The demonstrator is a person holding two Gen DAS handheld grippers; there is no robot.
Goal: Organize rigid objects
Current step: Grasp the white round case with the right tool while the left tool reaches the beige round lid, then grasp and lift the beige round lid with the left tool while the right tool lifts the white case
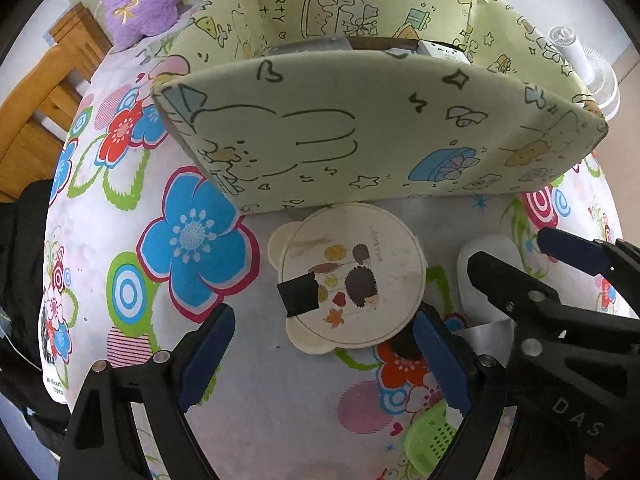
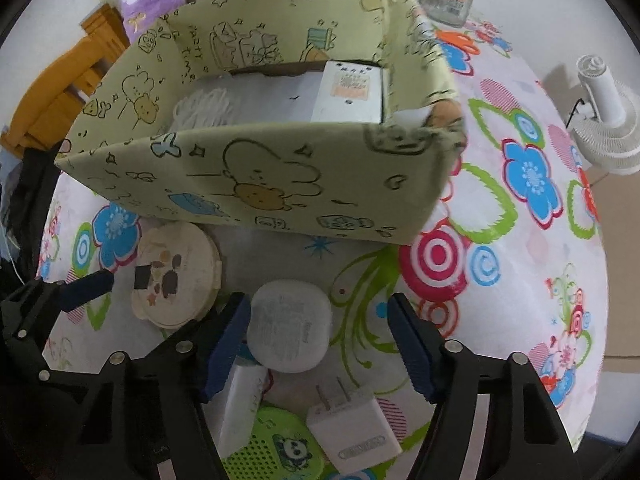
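a pale green fabric storage box printed with cartoon doodles [image 2: 256, 176] stands on the far side of a flower-patterned tablecloth [image 2: 520, 240]. inside it, as far as the right wrist view shows, lie a white rectangular carton [image 2: 348, 92] at the right and a coil of white cord [image 2: 206, 110] at the left, so some sorting looks done. at least 5 items wait outside, near the box. a round cream lid with a hedgehog picture [image 1: 352, 276] lies just in front of the box wall. to its right sits a white rounded-square puck [image 2: 290, 330]. nearer still are a white plug adapter with 2 metal prongs [image 2: 354, 424], a flat white block [image 2: 240, 408] and a green perforated case with a panda [image 2: 276, 448].

the left gripper [image 1: 324, 356] hangs wide open over the lid, its pads not touching it. the right gripper [image 2: 318, 344] is open too, its left pad just beside the puck, its right pad well apart; nothing is held. i judge the task less than half done.
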